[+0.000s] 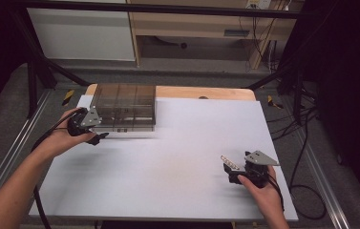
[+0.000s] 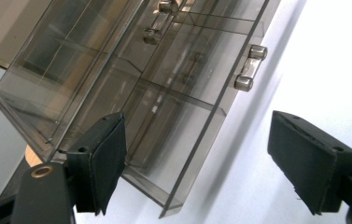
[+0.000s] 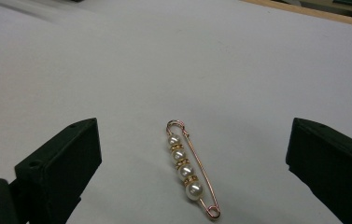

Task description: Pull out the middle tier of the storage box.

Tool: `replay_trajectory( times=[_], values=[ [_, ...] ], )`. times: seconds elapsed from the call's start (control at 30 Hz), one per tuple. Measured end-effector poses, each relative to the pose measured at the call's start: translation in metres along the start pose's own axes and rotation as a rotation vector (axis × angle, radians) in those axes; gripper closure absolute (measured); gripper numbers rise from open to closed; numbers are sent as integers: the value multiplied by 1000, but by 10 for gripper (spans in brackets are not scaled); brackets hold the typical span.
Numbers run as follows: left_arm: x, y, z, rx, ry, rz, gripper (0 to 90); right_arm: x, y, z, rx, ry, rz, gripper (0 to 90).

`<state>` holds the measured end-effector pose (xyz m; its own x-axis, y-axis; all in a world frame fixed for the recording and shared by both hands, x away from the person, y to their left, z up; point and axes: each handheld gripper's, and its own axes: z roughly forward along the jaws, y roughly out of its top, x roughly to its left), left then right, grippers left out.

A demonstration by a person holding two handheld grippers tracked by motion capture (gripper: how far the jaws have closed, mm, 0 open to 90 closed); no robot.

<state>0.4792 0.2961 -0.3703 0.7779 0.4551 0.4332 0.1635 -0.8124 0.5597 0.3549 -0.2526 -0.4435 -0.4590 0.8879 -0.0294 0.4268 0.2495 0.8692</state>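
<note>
At the far left of the white table (image 1: 168, 191), the left gripper (image 1: 96, 131) sits against the near left corner of the smoked acrylic drawer box (image 1: 125, 113), its jaws standing wide apart with nothing pressed between them. Ahead of its left pad lies the box's clear, hard-edged corner, and farther ahead, toward its right pad, a small chrome bar handle (image 2: 250, 67) with two round posts juts from a drawer front. To the right and well apart from the box, the right gripper (image 1: 235, 169) hovers low over the table, jaws likewise spread and empty, with the pearl brooch pin (image 3: 190, 173) lying flat on the matte sheet just ahead and between them, untouched. The pin is a thin rose-gold wire clasp strung with four glossy pearls and tiny gold spacers. The step in hand looks like lining up to pick up the pin; next, the right jaws need to drop and close across its slim, slippery length, while the left one readies a drawer.
</note>
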Motion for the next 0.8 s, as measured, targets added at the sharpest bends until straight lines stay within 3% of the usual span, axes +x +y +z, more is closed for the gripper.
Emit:
replay_trajectory(
  times=[0.17, 0.47, 0.6, 0.67, 0.7, 0.8],
  values=[
    [4, 1, 3, 19, -18, 0, 215, 0, 0, 0, 1, 0, -2, 37],
    [4, 0, 13, 61, -78, 54, 245, 0, 0, 0, 4, -3, -4, 37],
    [4, -1, 17, 70, -96, 50, 251, 0, -1, 1, 7, -5, -5, 37],
    [4, -1, 19, 71, -118, 41, 262, 0, -1, 1, 7, -6, -4, 37],
    [5, -1, 23, 74, -157, 33, 270, 0, -1, 1, 10, -8, -3, 38],
    [7, -3, 26, 97, -177, 47, 281, 0, -2, 1, 16, -7, 2, 38]
  ],
)
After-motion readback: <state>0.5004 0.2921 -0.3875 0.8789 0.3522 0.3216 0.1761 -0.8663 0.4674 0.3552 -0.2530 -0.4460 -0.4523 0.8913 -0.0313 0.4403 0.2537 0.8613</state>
